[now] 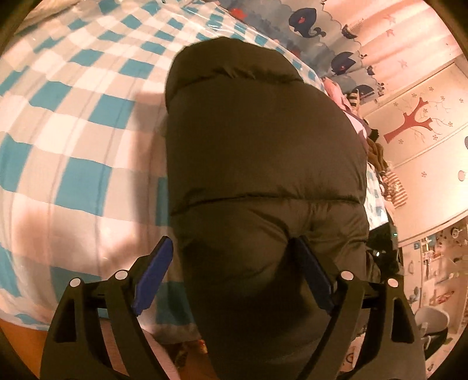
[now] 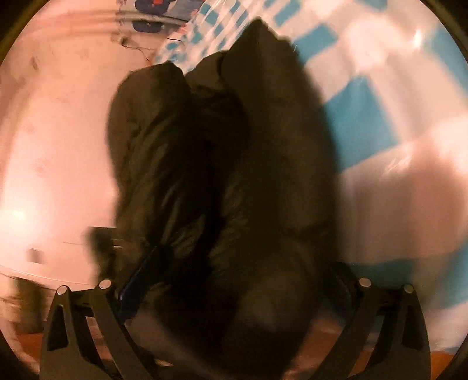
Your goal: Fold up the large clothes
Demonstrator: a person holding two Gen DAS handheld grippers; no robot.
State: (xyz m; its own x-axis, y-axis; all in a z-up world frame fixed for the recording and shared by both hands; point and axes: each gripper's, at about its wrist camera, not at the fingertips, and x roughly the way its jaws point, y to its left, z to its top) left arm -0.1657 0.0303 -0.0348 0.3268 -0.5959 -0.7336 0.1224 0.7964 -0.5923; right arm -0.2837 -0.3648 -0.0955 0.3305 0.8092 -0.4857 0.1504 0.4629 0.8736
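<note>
A dark olive puffer jacket (image 1: 263, 152) lies on the blue, grey and white checked bed cover (image 1: 73, 131), its near end hanging over the bed edge. My left gripper (image 1: 234, 257) is wide open, and a puffy bulge of the jacket sits between its blue pads (image 1: 152, 277). In the blurred right wrist view the same jacket (image 2: 228, 175) is bunched in folds and fills the space between the fingers of my right gripper (image 2: 234, 269). Its jaws stand far apart around the thick fabric; only the left blue pad (image 2: 137, 280) shows clearly.
A pile of other clothes (image 1: 380, 163) lies on the bed's right side. A whale-print curtain (image 1: 310, 26) and a pink wall with a tree sticker (image 1: 415, 119) stand behind. The wooden floor (image 1: 17, 333) shows below the bed edge. A white cabinet (image 2: 44, 175) is left of the jacket.
</note>
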